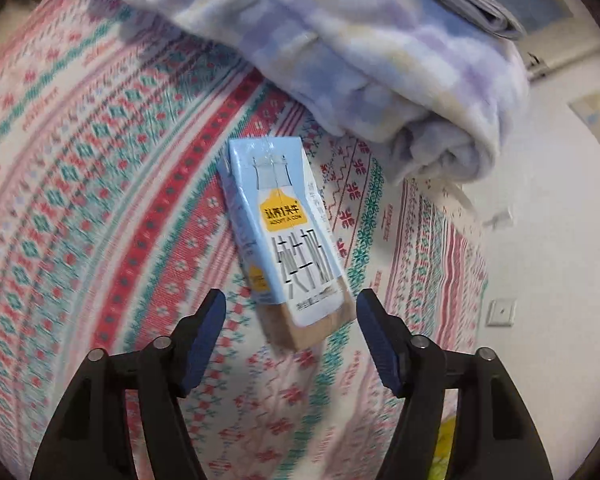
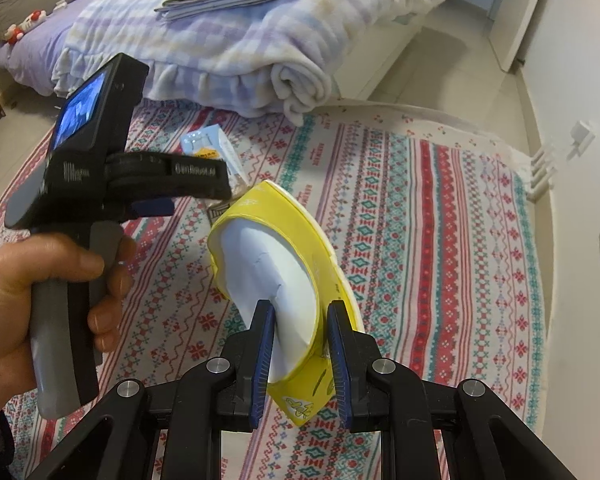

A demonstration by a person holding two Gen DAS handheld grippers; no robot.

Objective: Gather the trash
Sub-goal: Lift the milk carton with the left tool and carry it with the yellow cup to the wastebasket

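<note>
Even, soft indoor light, faint shadows; fisheye bending and dark corners; left wrist view seems motion-blurred across the patterned bedspread (image 1: 100,200).

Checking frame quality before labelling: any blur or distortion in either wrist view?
Left wrist: patterned bedspread streaked by motion blur, milk carton print smeared; strong fisheye bending. Right wrist: sharp, yellow paper cup crisp, edges curved by the fisheye.

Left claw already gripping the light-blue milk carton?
No. The left claw stands open, its fingers apart from the light-blue milk carton lying on the patterned bedspread.
</note>
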